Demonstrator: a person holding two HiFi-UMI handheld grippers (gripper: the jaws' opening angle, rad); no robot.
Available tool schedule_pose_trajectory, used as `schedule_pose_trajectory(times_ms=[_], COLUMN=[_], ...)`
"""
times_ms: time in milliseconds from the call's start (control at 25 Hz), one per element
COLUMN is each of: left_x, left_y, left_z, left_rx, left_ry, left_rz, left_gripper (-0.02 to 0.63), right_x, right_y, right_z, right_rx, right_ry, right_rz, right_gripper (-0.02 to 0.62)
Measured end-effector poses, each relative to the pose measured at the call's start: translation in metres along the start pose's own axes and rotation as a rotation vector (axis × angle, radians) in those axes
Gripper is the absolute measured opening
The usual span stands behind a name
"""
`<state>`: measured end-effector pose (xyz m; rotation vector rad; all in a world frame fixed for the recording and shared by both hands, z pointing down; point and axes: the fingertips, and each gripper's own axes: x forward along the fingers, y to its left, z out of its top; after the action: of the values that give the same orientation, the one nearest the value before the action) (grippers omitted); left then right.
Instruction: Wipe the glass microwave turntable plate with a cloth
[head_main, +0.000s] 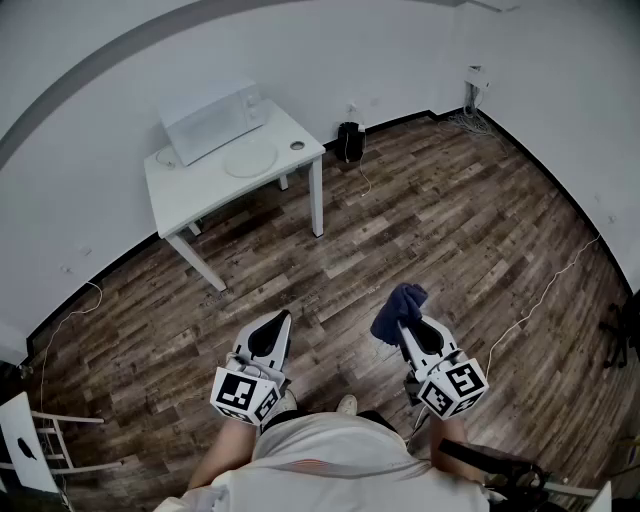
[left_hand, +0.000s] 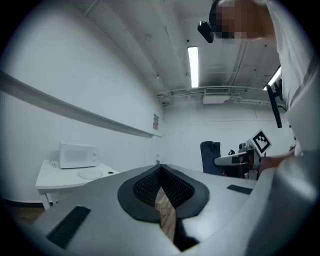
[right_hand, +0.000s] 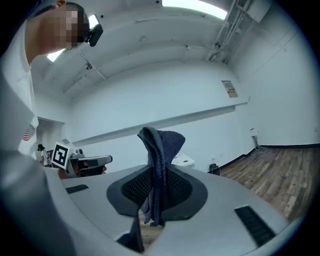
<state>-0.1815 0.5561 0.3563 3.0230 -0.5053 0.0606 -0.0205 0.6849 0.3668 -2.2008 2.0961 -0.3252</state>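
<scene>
The glass turntable plate (head_main: 249, 158) lies on a white table (head_main: 190, 190) across the room, in front of a white microwave (head_main: 212, 120); the left gripper view shows the plate (left_hand: 90, 174) far off too. My right gripper (head_main: 402, 318) is shut on a dark blue cloth (head_main: 398, 311), which sticks up bunched from between its jaws (right_hand: 160, 150). My left gripper (head_main: 280, 318) is shut with nothing in it. Both grippers are held low in front of the person, far from the table.
A small round part (head_main: 297, 146) sits on the table's right corner. A black box (head_main: 349, 140) stands by the wall, with cables along the wood floor (head_main: 440, 220). A white chair (head_main: 35, 440) is at the lower left.
</scene>
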Motion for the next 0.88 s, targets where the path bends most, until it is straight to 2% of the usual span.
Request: schedule_pose_trajectory(times_ms=[240,520,880], left_x=[0.021,0.035,0.086], left_y=[-0.022,-0.015,0.013], left_z=[-0.013,-0.022,-0.024], left_rx=[-0.019,-0.045,-0.082], left_ry=[0.016,0.024,-0.006], left_rz=[0.017,0.039,-0.01], left_gripper=[0.011,0.011,0.011], right_x=[0.001,0.017,0.049], right_y=[-0.025,-0.035,-0.06], right_z=[-0.004,-0.017,-0.013], right_rx=[0.005,0.012,-0.032], right_ry=[0.013,0.052,0.096], right_rz=[0.057,0.095,0.062], right_gripper=[0.061,0.061,0.061])
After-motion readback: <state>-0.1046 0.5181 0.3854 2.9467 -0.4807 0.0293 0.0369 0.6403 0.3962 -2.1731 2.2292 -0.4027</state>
